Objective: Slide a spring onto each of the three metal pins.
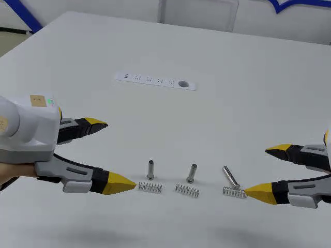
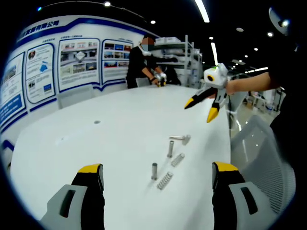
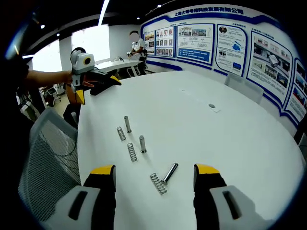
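My left gripper (image 1: 120,154) and my right gripper (image 1: 256,171) both hover low over the table (image 1: 232,103) with their jaws wide apart and nothing between them. Nearest to me lie three springs in a row: the left spring (image 1: 150,187) just beside my left lower tip, the middle spring (image 1: 186,190) on its own, and the right spring (image 1: 234,192) at my right lower tip, touching or almost so. Just behind each spring is its pin. The left pin (image 1: 150,169) and the middle pin (image 1: 192,173) stand upright, while the right pin (image 1: 230,177) lies on its side, one end close to its spring. No spring is on a pin yet, so I judge the task to be at its very start, at the first pick. Next I would close on one spring across its coils, lift it, turn it end-on and line its bore up over a standing pin; the fallen pin will likely need holding or standing up first. Farther off, a socket strip (image 1: 155,81) sits flush in the tabletop.
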